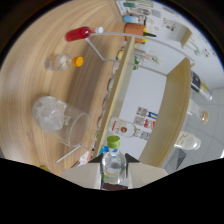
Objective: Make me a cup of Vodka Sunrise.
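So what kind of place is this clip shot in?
Probably a home-bar or drink-mixing setup: a wooden table with a glass of ice, a red bottle, and a shelf of bottles. The gripper holds a green-capped bottle.

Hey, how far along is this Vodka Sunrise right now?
Early on. The glass on the wooden table already holds ice but shows no liquid. In hand: the gripper is shut on a clear green-capped bottle. Still left: pouring, including from the red bottle lying beyond the glass.
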